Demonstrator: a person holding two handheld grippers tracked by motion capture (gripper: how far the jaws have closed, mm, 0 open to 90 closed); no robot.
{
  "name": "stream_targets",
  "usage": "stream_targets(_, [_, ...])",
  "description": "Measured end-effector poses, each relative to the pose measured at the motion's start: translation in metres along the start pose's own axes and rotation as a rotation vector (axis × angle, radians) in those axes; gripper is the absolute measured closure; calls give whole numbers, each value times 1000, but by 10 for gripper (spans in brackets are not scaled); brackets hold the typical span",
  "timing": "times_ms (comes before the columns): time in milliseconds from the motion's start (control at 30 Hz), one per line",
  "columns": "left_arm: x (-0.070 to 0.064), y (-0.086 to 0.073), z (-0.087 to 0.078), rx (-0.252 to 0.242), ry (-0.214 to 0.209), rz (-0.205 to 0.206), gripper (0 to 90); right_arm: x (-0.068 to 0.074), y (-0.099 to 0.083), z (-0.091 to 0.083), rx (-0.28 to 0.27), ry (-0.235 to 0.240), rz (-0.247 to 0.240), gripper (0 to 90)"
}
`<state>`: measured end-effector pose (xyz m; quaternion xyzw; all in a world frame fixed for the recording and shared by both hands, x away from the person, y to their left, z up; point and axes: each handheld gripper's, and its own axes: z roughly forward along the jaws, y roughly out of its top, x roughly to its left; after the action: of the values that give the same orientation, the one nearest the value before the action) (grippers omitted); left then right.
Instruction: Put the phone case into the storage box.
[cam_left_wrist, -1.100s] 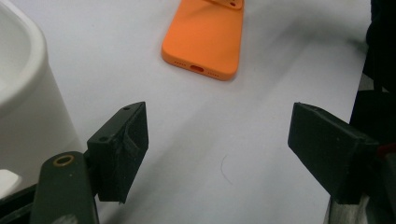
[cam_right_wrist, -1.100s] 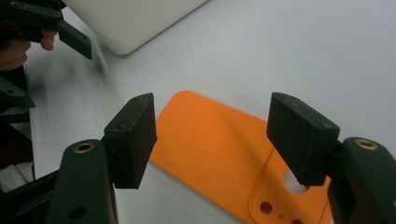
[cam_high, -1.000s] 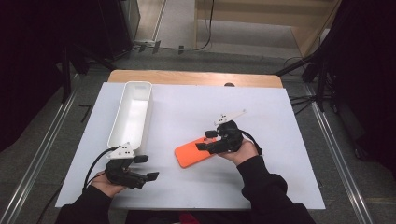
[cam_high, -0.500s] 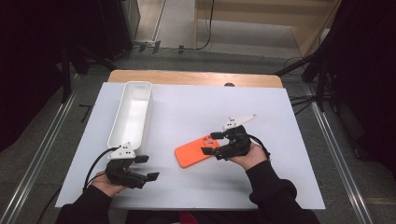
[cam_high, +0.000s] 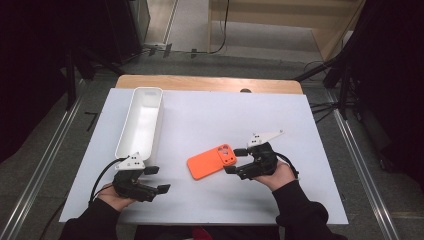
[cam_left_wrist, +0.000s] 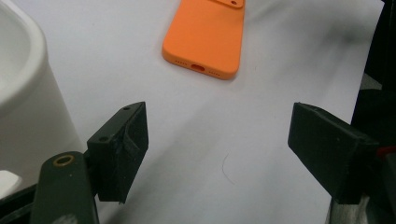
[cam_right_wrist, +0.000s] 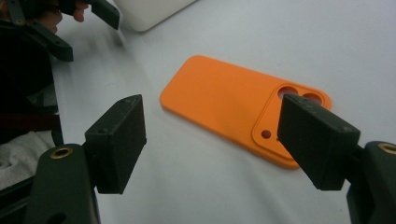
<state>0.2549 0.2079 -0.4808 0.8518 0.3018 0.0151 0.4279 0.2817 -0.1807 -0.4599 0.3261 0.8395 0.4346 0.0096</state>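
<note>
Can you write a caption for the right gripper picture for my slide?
Open right gripper hovering by the camera end of an orange phone case on the white table.

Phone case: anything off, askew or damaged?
Nothing stands out. The orange case lies flat, camera cutouts up, at a slant on the white table, with no visible cracks. The bin sits upright beside it, empty. Both tongs, left and right, are open; neither grips the case.
</note>
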Motion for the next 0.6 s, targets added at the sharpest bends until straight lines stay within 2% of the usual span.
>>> stream_targets(300, [0,0,0,-1,-1,0,202,2,-21,-10,13,-8,30,224])
stream_targets(600, [0,0,1,1,-1,3,202,1,-41,-25,-11,-35,67,224])
